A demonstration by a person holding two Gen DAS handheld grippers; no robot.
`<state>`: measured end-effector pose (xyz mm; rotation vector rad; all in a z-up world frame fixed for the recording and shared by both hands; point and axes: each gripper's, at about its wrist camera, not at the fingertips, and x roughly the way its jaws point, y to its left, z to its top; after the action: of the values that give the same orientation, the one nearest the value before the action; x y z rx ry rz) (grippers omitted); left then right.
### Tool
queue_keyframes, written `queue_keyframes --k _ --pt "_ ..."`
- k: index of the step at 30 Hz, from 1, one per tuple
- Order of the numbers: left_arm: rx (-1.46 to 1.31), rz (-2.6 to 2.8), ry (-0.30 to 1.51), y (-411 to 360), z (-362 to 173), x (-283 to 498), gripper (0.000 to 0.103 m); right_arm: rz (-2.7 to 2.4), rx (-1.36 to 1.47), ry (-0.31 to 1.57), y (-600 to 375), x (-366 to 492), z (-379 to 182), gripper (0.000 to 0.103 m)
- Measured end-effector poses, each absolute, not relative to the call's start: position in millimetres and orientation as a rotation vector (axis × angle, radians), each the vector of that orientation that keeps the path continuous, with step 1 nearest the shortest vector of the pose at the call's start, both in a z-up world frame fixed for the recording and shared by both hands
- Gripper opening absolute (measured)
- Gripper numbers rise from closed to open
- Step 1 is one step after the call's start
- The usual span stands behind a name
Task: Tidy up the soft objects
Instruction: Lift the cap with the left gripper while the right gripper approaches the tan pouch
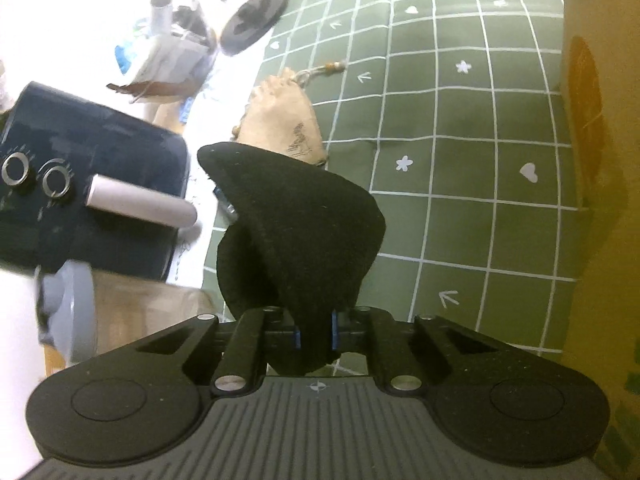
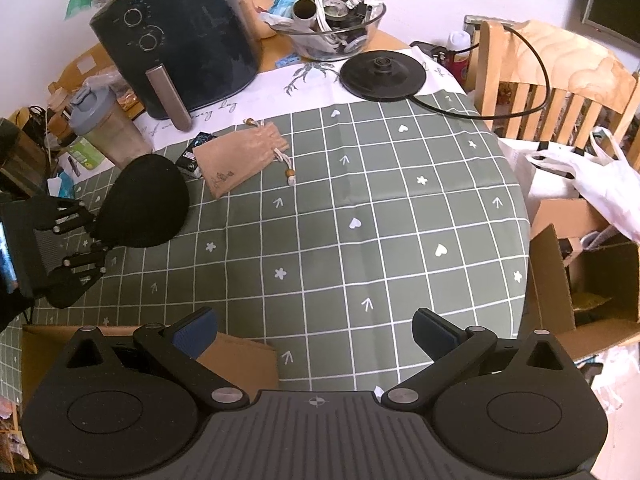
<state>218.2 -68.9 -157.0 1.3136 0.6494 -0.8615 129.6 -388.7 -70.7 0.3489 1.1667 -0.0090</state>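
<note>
Two soft items are seen on the green checked tablecloth (image 2: pixel 360 200): a black felt pouch (image 1: pixel 296 236) and a tan drawstring pouch (image 2: pixel 240 156). The black felt pouch is pinched by its lower edge between the blue pads of the left gripper (image 1: pixel 316 334), whose jaws are pressed together on the fabric; the pouch is held up above the cloth and bulges open. From the right wrist view, the same black pouch (image 2: pixel 146 202) is seen at the left side of the table, held by the left gripper (image 2: pixel 90 236). The tan drawstring pouch (image 1: pixel 280 120) is laid flat on the cloth just beyond the black one, its beaded cord trailing beside it.

The right gripper (image 2: pixel 316 334) is held over the near part of the tablecloth with its jaws spread wide and nothing between them.

Farther back, a dark air fryer (image 2: pixel 176 40) is stood at the cloth's edge, with a lidded shaker bottle (image 2: pixel 106 128) to its left, a glass bowl (image 2: pixel 332 40) of clutter behind, and a black kettle base (image 2: pixel 382 74) near a wooden chair (image 2: pixel 552 80).
</note>
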Motion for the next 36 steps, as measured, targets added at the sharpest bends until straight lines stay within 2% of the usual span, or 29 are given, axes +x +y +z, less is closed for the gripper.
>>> queue_keyframes --k 14,24,36 --pt "1.105 -0.712 0.688 -49.6 -107.8 212.5 0.012 0.044 0.315 1.16 -391.6 152.3 -73.8 0.103" --pt "0.821 -0.594 0.756 -32.2 -64.5 218.2 0.012 0.094 0.269 1.155 -384.9 174.1 -77.6 0.103" --pt "0.344 -0.461 0.946 4.5 -29.3 234.0 0.012 0.15 0.193 1.14 -370.8 206.4 -83.1 0.103"
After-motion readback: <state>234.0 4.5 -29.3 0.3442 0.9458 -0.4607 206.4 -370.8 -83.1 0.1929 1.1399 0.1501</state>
